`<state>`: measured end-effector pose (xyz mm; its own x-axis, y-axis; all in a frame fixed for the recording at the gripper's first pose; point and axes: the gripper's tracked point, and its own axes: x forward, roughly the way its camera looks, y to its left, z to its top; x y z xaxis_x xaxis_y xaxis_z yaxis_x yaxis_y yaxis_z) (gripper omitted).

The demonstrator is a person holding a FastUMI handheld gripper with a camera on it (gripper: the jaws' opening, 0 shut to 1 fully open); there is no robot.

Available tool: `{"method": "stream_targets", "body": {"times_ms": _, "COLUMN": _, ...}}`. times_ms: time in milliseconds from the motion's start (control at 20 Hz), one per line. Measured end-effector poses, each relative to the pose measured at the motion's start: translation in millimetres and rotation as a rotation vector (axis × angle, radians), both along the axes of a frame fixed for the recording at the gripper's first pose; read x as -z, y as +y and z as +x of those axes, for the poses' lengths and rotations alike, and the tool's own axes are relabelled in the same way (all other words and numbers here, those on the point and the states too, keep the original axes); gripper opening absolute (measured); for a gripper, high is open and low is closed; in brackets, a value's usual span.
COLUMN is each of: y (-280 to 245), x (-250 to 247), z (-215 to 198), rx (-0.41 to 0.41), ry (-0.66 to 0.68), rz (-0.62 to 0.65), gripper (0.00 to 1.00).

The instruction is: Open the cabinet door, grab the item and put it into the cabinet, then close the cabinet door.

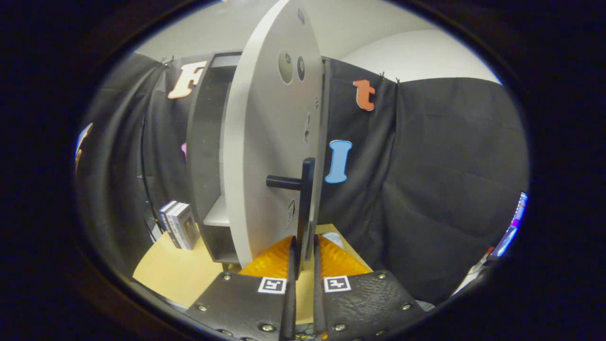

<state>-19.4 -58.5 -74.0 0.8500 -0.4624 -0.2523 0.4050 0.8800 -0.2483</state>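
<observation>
The grey cabinet door (270, 142) stands swung open, edge-on toward me, with the dark cabinet (206, 156) behind it to the left and a pale shelf (218, 213) inside. A black bar handle (307, 203) juts from the door. My gripper (304, 248) is shut on the lower end of that handle, both fingers pressing its sides. A stack of small boxes (179, 223) stands on the tan table (175, 272) left of the cabinet.
Black cloth walls close in on the left, back and right. A lit screen edge (513, 227) shows far right, beyond the table. Bare tabletop lies in front of the boxes and the cabinet.
</observation>
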Motion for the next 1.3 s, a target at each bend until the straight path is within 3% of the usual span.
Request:
{"method": "stream_targets", "body": {"times_ms": 300, "y": -12, "x": -2, "z": -3, "rx": 0.048, "ry": -0.006, "rz": 0.018, "gripper": 0.14}}
{"method": "stream_targets", "body": {"times_ms": 900, "y": -13, "x": 2, "z": -2, "rx": -0.013, "ry": 0.011, "rz": 0.11, "gripper": 0.14}}
{"method": "stream_targets", "body": {"times_ms": 1300, "y": -26, "x": -2, "z": -9, "rx": -0.02, "ry": 0.017, "rz": 0.05, "gripper": 0.15}}
